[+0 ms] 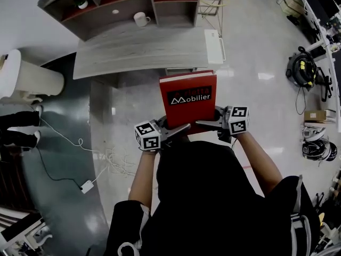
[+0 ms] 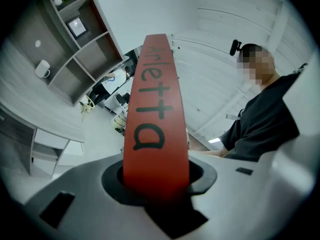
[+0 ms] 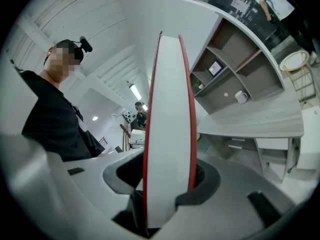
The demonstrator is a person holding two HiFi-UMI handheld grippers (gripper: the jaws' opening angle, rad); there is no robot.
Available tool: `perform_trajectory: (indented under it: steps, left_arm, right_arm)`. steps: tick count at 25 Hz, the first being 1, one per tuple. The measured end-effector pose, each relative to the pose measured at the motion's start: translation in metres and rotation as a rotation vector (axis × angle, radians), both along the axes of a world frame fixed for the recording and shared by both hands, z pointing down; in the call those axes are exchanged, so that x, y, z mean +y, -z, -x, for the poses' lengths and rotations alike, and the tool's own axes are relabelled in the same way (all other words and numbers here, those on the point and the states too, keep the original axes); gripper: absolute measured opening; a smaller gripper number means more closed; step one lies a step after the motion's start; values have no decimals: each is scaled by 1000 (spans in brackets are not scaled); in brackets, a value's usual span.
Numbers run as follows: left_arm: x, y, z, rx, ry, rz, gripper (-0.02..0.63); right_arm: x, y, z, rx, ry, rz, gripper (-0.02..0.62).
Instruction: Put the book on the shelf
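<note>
A red book (image 1: 187,97) with a black title band is carried flat in front of the person, over the floor short of the grey desk (image 1: 144,49). My left gripper (image 1: 178,129) is shut on its spine side; the red spine (image 2: 155,129) fills the left gripper view between the jaws. My right gripper (image 1: 209,124) is shut on the opposite side, where the white page edge (image 3: 169,139) stands between its jaws. The shelf unit (image 1: 122,4) with red-backed compartments stands on the desk's far side.
A white mug (image 1: 141,19) sits on the desk below the shelf, and a small pot (image 1: 81,3) in an upper compartment. A white drawer unit (image 1: 214,46) flanks the desk. White cables (image 1: 80,143) trail on the floor at left; a vacuum (image 1: 302,68) and boxes stand at right.
</note>
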State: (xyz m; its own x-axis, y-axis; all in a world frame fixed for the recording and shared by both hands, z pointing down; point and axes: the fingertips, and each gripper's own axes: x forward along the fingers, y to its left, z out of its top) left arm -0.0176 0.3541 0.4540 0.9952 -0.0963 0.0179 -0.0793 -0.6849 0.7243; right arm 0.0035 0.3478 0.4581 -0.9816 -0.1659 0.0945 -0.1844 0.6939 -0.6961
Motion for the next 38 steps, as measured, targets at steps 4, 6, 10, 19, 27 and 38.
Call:
perform_trajectory:
  steps: [4,6,10,19,27,38]
  left_arm:
    - [-49,-1,35,-19,-12,-6,160]
    - [-52,2,37,-29,-15,-13,161]
    - [-84,4,58,-39,-19,-10,161]
    - [-149,-10,111,-45,-18,11,160]
    - [-157,-23,117,-71,34,17,181]
    - [-220,-33,108,-175,87,-8,204]
  right_arm:
    - [-49,1,35,18,-1,-11,179]
    - [-52,5,38,26,1,-24,179]
    - [-84,6,59,27,-11,-12,179]
    - [-148,-7,112,74,-15,26,183]
    - [-155,-21,117,94,10,58,183]
    - [-217,-30,107,84,40,-2,196]
